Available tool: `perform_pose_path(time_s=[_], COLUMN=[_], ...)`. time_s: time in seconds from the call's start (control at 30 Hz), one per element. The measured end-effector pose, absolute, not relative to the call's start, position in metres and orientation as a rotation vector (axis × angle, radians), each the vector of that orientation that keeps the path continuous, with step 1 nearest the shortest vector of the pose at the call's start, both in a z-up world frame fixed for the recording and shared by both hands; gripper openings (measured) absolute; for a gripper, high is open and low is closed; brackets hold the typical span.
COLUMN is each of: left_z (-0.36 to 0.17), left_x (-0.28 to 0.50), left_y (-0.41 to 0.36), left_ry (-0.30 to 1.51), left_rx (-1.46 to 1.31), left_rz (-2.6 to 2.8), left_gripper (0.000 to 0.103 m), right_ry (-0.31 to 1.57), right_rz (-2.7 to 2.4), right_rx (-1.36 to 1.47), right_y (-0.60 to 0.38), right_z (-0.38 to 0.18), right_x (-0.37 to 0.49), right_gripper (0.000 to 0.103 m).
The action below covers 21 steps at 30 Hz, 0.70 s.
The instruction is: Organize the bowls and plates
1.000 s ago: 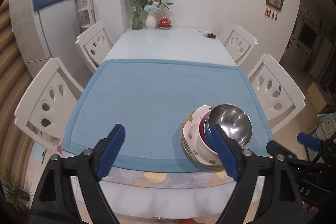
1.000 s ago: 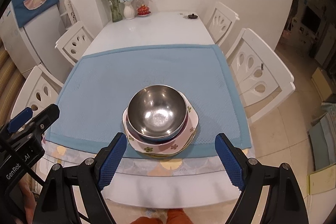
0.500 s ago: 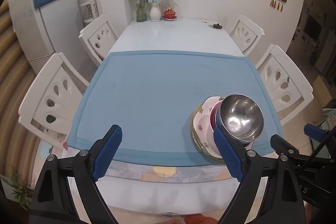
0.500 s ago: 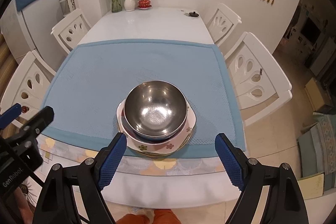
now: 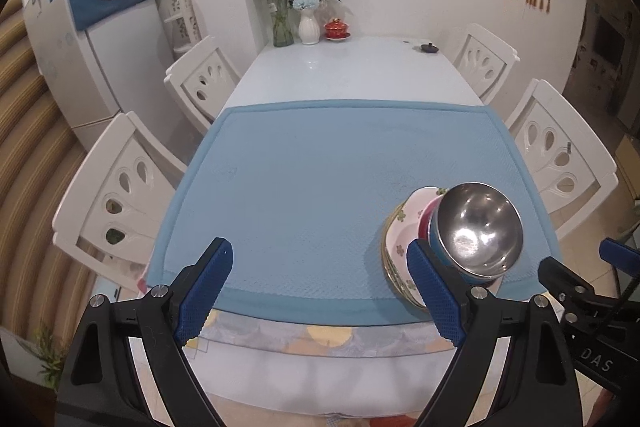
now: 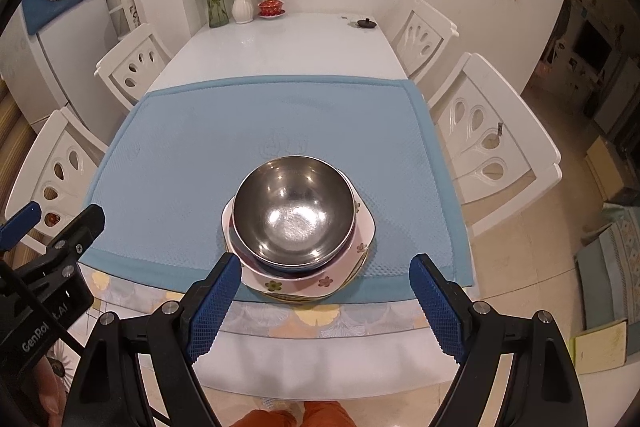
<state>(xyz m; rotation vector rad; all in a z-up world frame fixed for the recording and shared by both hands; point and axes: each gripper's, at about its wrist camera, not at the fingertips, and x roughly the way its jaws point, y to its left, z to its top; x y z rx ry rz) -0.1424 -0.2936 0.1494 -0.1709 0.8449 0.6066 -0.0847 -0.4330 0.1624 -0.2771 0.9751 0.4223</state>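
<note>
A steel bowl [image 6: 294, 211] sits on top of a stack, over a dark red bowl [image 5: 426, 217] and flowered white plates [image 6: 352, 251]. The stack stands on a blue mat [image 6: 240, 131] near the table's front edge. My right gripper [image 6: 325, 267] hovers open just in front of the stack, with nothing between its fingers. My left gripper [image 5: 320, 255] is open too, over bare mat [image 5: 312, 167]. From there the steel bowl [image 5: 478, 229] and plates [image 5: 402, 227] lie beyond its right finger. Each gripper shows at the edge of the other's view.
White chairs [image 6: 492, 143] line both sides of the white table [image 6: 280, 47]. At its far end stand flower vases [image 6: 242, 7], a red lidded cup [image 6: 271, 7] and a small black object [image 6: 366, 23]. A fridge [image 5: 104, 59] stands at the left. Orange-clad legs [image 6: 296, 417] show below.
The left gripper's view has turned slightly, so the stack sits farther right and higher in it. The right view hardly differs. Both grippers stay open and the stack has not moved.
</note>
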Motion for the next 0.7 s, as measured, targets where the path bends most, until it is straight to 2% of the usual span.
perform_pose_path(time_s=[0.7], left_z=[0.162], left_x=[-0.143], left_y=[-0.304], left_ry=[0.798], left_rx=[-0.1], left_rz=[0.627], left_gripper=[0.088], right_ry=[0.984], right_rz=[0.434], right_rx=[-0.284], right_y=[-0.431], right_z=[0.161], right_x=[-0.087], right_gripper=[0.084])
